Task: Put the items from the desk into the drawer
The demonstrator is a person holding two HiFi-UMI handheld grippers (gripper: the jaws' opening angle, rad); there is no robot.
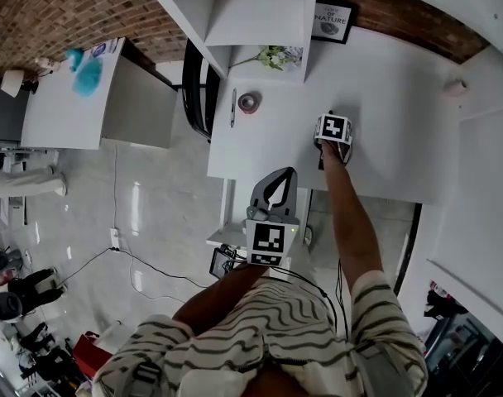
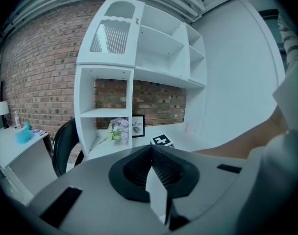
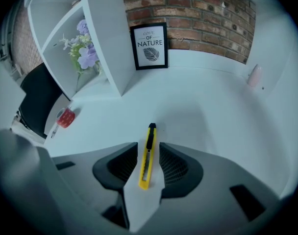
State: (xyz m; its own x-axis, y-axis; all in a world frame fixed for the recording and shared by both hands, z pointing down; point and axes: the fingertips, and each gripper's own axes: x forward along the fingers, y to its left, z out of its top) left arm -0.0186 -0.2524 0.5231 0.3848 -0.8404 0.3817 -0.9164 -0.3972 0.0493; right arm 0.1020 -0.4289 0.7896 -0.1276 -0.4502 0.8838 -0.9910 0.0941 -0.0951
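A yellow utility knife (image 3: 148, 155) lies flat on the white desk (image 1: 384, 106), black tip pointing away. My right gripper (image 3: 149, 148) is lowered over it and open, one jaw on each side of the knife with a small gap. In the head view this gripper (image 1: 332, 131) covers the knife. A red tape roll (image 1: 249, 102) and a pen (image 1: 233, 107) lie at the desk's left end; the tape roll (image 3: 65, 117) also shows in the right gripper view. My left gripper (image 1: 280, 176) is shut and empty, held at the desk's front edge.
A white shelf unit (image 1: 251, 15) with a flower bunch (image 1: 275, 56) stands at the desk's back left. A framed print (image 1: 332, 21) leans on the brick wall. A small pink object (image 1: 455, 88) sits far right. A black chair (image 1: 198, 89) stands left of the desk.
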